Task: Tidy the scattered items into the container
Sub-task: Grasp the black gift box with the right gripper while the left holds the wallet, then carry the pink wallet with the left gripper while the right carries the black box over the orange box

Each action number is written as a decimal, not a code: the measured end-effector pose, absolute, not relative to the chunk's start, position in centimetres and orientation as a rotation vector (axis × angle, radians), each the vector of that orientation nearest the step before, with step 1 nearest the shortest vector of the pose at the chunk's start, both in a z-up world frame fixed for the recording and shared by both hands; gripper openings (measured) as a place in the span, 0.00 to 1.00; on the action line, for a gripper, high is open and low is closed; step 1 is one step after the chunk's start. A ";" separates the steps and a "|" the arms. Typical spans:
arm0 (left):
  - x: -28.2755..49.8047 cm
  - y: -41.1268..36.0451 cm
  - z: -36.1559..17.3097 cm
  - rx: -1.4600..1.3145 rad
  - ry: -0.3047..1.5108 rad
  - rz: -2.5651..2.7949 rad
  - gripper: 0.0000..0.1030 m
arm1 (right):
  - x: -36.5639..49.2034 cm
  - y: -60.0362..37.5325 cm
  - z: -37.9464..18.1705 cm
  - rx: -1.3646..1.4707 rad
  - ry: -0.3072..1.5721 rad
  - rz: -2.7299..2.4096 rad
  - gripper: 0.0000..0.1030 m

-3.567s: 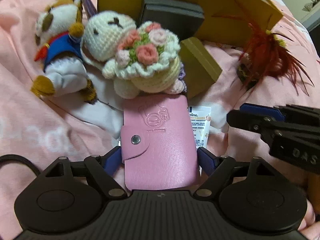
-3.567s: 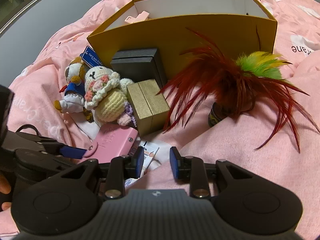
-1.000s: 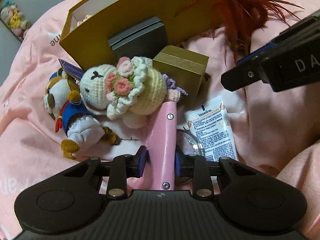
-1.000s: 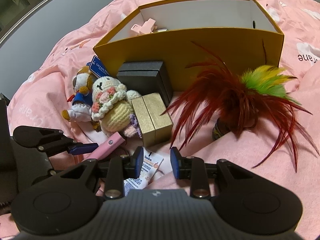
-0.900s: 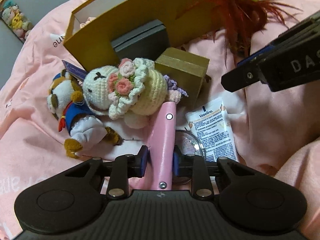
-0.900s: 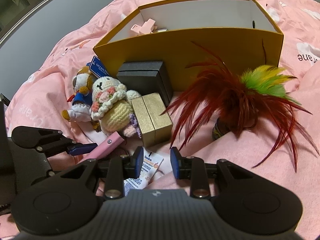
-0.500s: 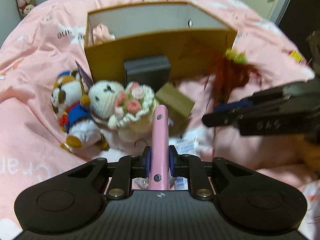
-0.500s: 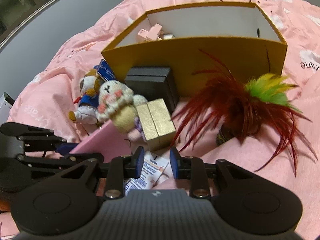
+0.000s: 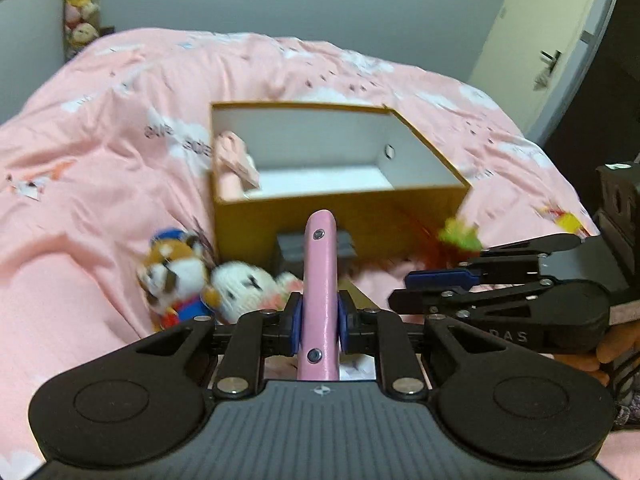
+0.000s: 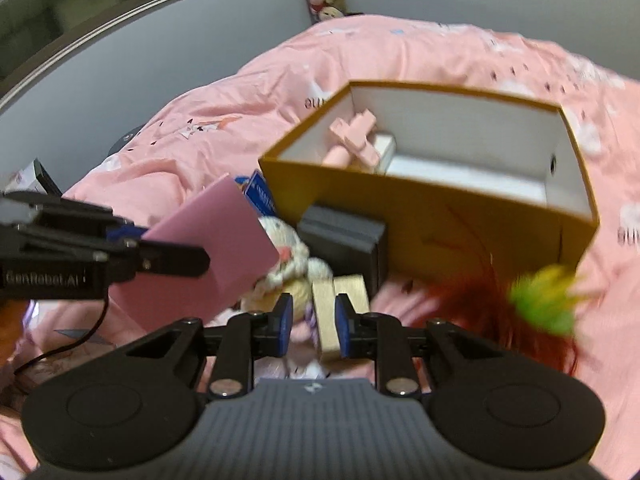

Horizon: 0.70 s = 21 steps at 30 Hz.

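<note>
So right up close, the left tool (image 9: 319, 317) is pinching the pink card wallet (image 9: 320, 292) edge-on, pads tight on both faces, with the wallet sticking up in front of the box. Over in the other view the right tool (image 10: 310, 323) is closing its jaws with nothing actually clamped; the gold gift box (image 10: 339, 308) seen between them looks to be lying on the bed below, not held. Behind that sit the crochet bunny (image 9: 244, 288), the dog plush (image 9: 172, 276), the black box (image 10: 344, 236) and the feather toy (image 10: 532, 300), all on the pink duvet (image 9: 100, 160). Furthest back is the yellow cardboard box (image 9: 340, 216), open, with a pink item already inside. Biggest risk I'd guess: only the wallet's lower part is gripped, so it could pivot or slip out, or clip the near wall and drop short onto the plushies.
</note>
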State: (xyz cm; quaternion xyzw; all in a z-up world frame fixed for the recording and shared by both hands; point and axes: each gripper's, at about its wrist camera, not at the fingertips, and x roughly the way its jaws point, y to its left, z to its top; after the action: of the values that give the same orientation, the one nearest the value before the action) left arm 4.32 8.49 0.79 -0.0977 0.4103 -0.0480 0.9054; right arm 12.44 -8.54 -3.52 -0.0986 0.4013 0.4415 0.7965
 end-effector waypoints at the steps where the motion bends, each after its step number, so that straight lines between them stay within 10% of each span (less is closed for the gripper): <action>1: 4.6 8.8 0.7 -0.205 0.847 -0.089 0.20 | 12.7 -8.1 -3.3 -0.233 0.842 0.953 0.24; 4: 5.6 9.7 0.3 -0.221 0.845 -0.056 0.20 | 13.6 -6.9 -3.0 -0.308 0.800 0.959 0.26; 11: 6.8 11.1 -0.5 -0.227 0.830 0.018 0.20 | 17.1 -5.1 -4.0 -0.266 0.866 0.894 0.68; 21: 7.4 13.0 -1.0 -0.247 0.826 0.047 0.20 | 19.4 -0.9 -6.7 -0.087 1.063 0.666 0.77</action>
State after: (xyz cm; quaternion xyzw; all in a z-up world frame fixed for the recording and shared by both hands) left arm 7.44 13.05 -1.03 -0.1196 0.4003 0.0229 0.9082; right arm 19.41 -0.87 -6.69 -0.0407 0.4972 0.3116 0.8087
